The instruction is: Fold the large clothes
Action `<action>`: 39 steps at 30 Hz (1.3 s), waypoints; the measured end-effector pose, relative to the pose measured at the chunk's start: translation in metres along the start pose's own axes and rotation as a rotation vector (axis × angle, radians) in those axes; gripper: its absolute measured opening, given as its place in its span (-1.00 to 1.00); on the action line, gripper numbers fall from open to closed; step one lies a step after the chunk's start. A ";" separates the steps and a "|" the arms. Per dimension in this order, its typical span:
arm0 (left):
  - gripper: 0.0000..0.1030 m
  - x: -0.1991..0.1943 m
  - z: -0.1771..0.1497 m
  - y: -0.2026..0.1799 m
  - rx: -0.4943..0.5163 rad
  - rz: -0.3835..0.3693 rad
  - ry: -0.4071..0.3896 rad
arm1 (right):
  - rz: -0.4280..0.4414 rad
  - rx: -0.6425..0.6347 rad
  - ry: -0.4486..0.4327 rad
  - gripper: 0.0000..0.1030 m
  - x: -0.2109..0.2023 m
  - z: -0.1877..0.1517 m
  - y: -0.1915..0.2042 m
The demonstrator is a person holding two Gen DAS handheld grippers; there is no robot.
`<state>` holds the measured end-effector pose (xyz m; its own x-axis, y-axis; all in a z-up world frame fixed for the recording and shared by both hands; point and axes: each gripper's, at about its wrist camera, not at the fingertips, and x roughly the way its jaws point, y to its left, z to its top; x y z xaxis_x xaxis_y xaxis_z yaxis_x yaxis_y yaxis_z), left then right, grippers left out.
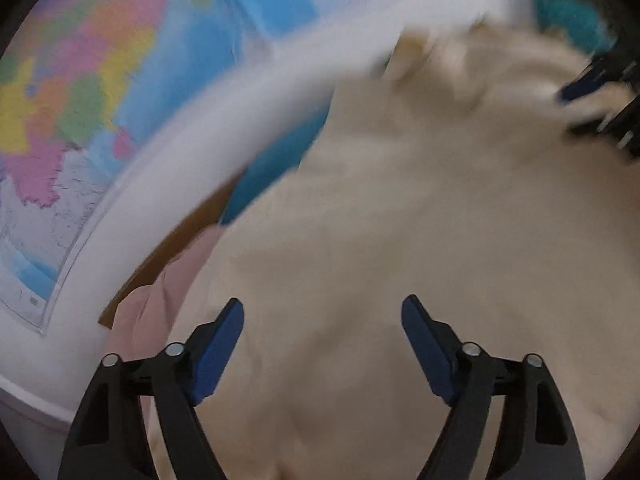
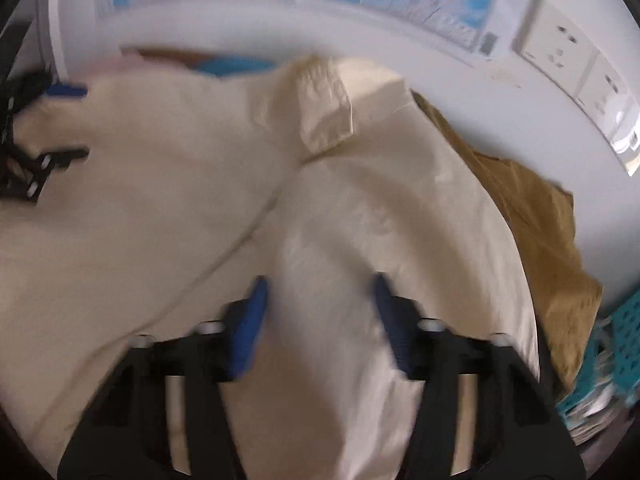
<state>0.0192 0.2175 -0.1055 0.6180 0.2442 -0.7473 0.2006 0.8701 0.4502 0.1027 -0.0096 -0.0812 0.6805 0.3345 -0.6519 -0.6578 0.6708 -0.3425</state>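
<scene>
A large cream garment [image 1: 400, 220] lies spread and rumpled in both views, its collar [image 2: 324, 108] turned up at the far side. My left gripper [image 1: 324, 308] hovers over the cloth with its blue pads wide apart and nothing between them; in the right wrist view the left gripper [image 2: 68, 122] is at the left edge. My right gripper [image 2: 320, 284] is low over the cream garment [image 2: 180, 200] with its fingers apart and a raised ridge of cloth between them; the blur hides whether the pads touch it. In the left wrist view the right gripper [image 1: 592, 96] is at the upper right.
A pink garment [image 1: 160, 300] and a blue item [image 1: 272, 176] lie beside the cream one, near a white wall with a coloured map [image 1: 80, 100]. A brown cloth [image 2: 528, 216] lies on the right. A teal basket [image 2: 624, 328] and wall sockets [image 2: 560, 48] are further right.
</scene>
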 end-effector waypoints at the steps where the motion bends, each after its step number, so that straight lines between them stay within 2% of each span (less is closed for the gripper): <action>1: 0.21 0.021 0.005 0.000 0.007 0.008 0.052 | 0.004 -0.021 0.019 -0.90 0.008 0.003 0.000; 2: 0.09 0.035 0.010 0.005 -0.007 0.002 0.085 | 0.022 -0.016 0.023 -0.98 0.010 0.004 -0.002; 4: -0.51 0.040 0.019 0.011 -0.018 -0.004 0.076 | 0.032 -0.005 -0.022 -0.99 0.001 0.013 -0.008; 5: -0.58 0.040 0.023 0.015 -0.027 0.006 0.063 | 0.015 -0.005 -0.067 -0.99 -0.009 0.019 -0.011; 7: -0.59 0.038 0.035 0.030 -0.066 0.036 0.036 | -0.013 0.009 -0.150 -0.99 -0.033 0.035 -0.019; 8: -0.59 0.038 0.041 0.043 -0.108 0.051 0.017 | -0.034 0.026 -0.218 -0.99 -0.047 0.045 -0.027; 10: -0.51 0.042 0.045 0.059 -0.173 0.078 0.002 | -0.036 0.068 -0.242 -0.99 -0.046 0.057 -0.042; 12: -0.33 0.057 0.044 0.071 -0.228 0.098 0.028 | -0.058 0.053 -0.203 -0.98 -0.021 0.061 -0.045; 15: -0.22 0.074 0.039 0.074 -0.246 0.085 0.052 | -0.043 0.025 -0.102 -0.97 0.028 0.055 -0.048; 17: -0.03 0.079 0.038 0.069 -0.209 0.159 0.038 | -0.031 0.019 -0.108 -0.98 0.035 0.046 -0.051; 18: 0.13 0.078 0.036 0.067 -0.192 0.193 0.036 | -0.017 0.035 -0.110 -0.84 0.033 0.044 -0.053; 19: 0.18 0.079 0.036 0.065 -0.176 0.233 0.039 | -0.007 0.046 -0.108 -0.47 0.029 0.043 -0.056; 20: 0.18 0.078 0.037 0.064 -0.167 0.249 0.035 | -0.016 0.058 -0.111 -0.25 0.022 0.041 -0.060; 21: 0.16 0.075 0.037 0.064 -0.171 0.246 0.030 | -0.036 0.077 -0.130 0.06 0.007 0.034 -0.066; 22: 0.16 0.065 0.036 0.066 -0.188 0.222 0.021 | -0.037 0.093 -0.161 0.15 -0.010 0.026 -0.072; 24: 0.17 0.041 0.030 0.067 -0.201 0.178 -0.013 | 0.002 0.128 -0.188 0.19 -0.048 0.007 -0.080; 25: 0.25 0.022 0.023 0.066 -0.204 0.149 -0.045 | 0.030 0.152 -0.196 0.27 -0.064 -0.006 -0.085; 26: 0.28 -0.004 0.008 0.064 -0.207 0.105 -0.077 | 0.054 0.166 -0.209 0.30 -0.078 -0.017 -0.087; 29: 0.39 -0.048 -0.030 0.050 -0.214 -0.062 -0.151 | 0.174 0.212 -0.229 0.38 -0.123 -0.071 -0.082; 31: 0.43 -0.079 -0.061 0.033 -0.206 -0.176 -0.193 | 0.235 0.250 -0.220 0.45 -0.137 -0.109 -0.074; 32: 0.47 -0.094 -0.081 0.024 -0.205 -0.237 -0.219 | 0.243 0.264 -0.209 0.45 -0.138 -0.116 -0.067; 35: 0.62 -0.128 -0.120 -0.011 -0.189 -0.351 -0.280 | 0.237 0.259 -0.166 0.45 -0.149 -0.159 -0.046; 37: 0.64 -0.140 -0.134 -0.037 -0.156 -0.396 -0.286 | 0.237 0.244 -0.154 0.45 -0.155 -0.178 -0.032; 39: 0.65 -0.149 -0.141 -0.062 -0.111 -0.407 -0.284 | 0.217 0.217 -0.143 0.46 -0.161 -0.188 -0.017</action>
<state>-0.1927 0.1882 -0.0910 0.6917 -0.2371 -0.6821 0.3962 0.9143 0.0839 -0.0563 -0.1988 -0.0978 0.5808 0.5641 -0.5869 -0.7188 0.6938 -0.0445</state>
